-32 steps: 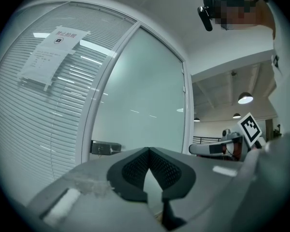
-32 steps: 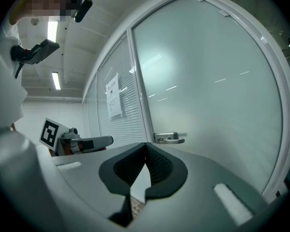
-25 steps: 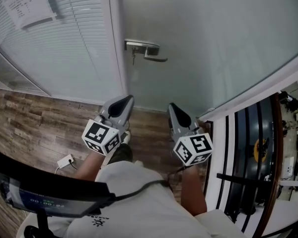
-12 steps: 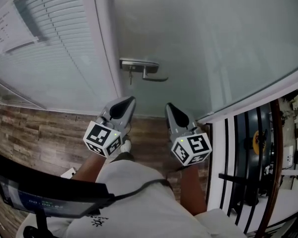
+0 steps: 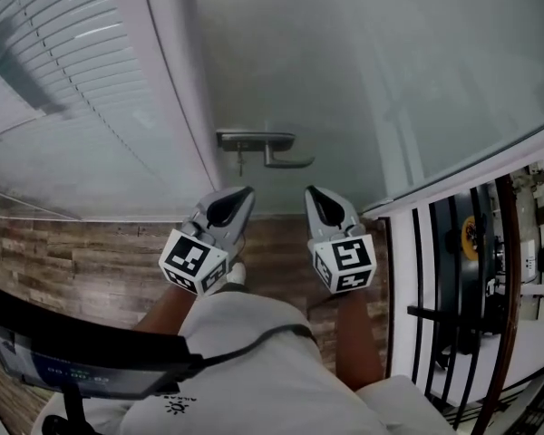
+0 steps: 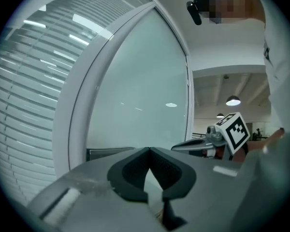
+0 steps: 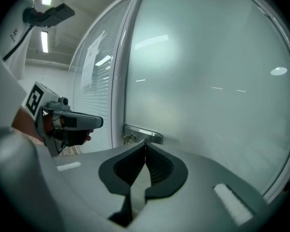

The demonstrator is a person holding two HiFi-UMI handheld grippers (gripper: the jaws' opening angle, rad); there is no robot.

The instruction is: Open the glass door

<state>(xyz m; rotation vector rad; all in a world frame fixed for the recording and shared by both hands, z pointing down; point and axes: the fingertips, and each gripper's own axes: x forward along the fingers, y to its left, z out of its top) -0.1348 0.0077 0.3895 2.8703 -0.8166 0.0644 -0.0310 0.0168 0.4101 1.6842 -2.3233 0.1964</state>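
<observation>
Wood floor [image 5: 72, 261]; glass door [image 5: 363, 71] handle [image 5: 270, 149] horizontal, pointing right.

1. The blinds [image 5: 82, 71] are smearing with motion in the head view, and their slats are running together.
2. The glass door [image 5: 363, 80] is running out past the top edge.
3. The left gripper [image 6: 149, 150] is covering most of the door handle [image 6: 104, 153], so only a thin strip is showing.
4. The small piece [image 7: 129, 138] hanging under the handle plate is looking too small to tell.
5. The dark screen [image 5: 91, 370] is being cut off at the lower left edge, and its display is reading as a blur.
6. The sheet [image 7: 94, 50] on the blinds is showing print too small to read.
</observation>
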